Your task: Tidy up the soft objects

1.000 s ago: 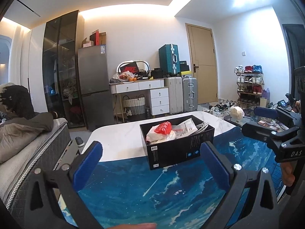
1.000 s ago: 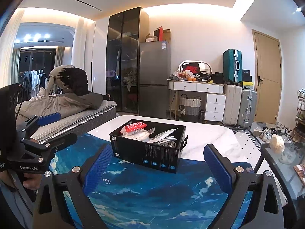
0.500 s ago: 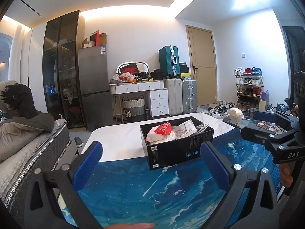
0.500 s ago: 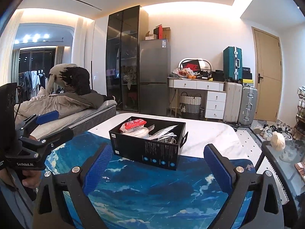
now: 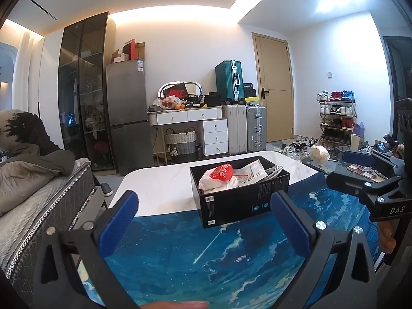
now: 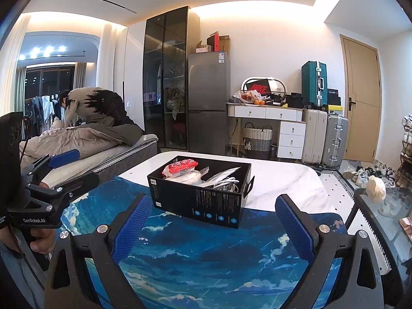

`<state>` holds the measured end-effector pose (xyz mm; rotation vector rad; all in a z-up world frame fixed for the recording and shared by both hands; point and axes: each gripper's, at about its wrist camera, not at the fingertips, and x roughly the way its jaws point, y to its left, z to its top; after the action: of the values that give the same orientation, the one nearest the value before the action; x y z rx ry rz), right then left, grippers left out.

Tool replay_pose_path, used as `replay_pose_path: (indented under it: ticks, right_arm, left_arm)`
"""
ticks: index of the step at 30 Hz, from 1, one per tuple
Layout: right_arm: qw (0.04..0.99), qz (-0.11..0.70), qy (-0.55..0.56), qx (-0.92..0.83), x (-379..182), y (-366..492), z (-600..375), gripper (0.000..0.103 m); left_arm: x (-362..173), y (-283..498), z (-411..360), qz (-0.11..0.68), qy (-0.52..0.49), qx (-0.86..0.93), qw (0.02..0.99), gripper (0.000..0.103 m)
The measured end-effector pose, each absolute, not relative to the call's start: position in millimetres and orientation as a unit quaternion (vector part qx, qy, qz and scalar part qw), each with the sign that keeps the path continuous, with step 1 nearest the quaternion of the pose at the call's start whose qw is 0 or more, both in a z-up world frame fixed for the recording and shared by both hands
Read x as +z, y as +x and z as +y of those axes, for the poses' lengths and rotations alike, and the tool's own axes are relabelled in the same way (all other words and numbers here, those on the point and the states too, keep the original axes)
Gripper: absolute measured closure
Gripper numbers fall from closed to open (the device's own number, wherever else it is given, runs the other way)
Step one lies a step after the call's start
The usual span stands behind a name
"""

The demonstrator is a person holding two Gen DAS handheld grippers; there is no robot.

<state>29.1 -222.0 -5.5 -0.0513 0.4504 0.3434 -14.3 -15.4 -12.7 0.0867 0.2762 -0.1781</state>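
Note:
A black cardboard box (image 5: 244, 200) (image 6: 203, 202) stands on the table where the blue sky-print mat (image 5: 200, 255) (image 6: 206, 257) meets the white marble top (image 5: 159, 188). In it lie a red-and-white plastic bag (image 5: 220, 173) (image 6: 180, 166), a clear packet with print (image 5: 253, 170) and a coiled white cable (image 6: 228, 182). My left gripper (image 5: 203, 221) is open and empty, a little short of the box. My right gripper (image 6: 213, 221) is open and empty, also just short of it. Each gripper shows at the edge of the other's view.
A bed with a beige duvet (image 6: 85, 139) and a person bent over it (image 6: 95, 105) lie left. A glass side table with a cream ball (image 6: 376, 189) stands right. Fridge (image 5: 127, 113), white desk (image 5: 190, 118), suitcases (image 5: 243, 128) and shoe rack (image 5: 337, 118) line the back.
Both grippers have stayed open and almost still; the views shift only slightly. The person by the bed has leaned further down.

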Motion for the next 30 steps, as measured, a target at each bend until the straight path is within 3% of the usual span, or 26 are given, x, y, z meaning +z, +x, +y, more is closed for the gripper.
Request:
replay_pose_path:
  ticks: [30]
  right_arm:
    - [0.958, 0.228, -0.029, 0.174, -9.4, 26.2, -214.3, 0.004]
  left_arm:
    - [-18.9, -15.2, -18.2, 0.144, 0.045, -0.09, 0.984, 0.0]
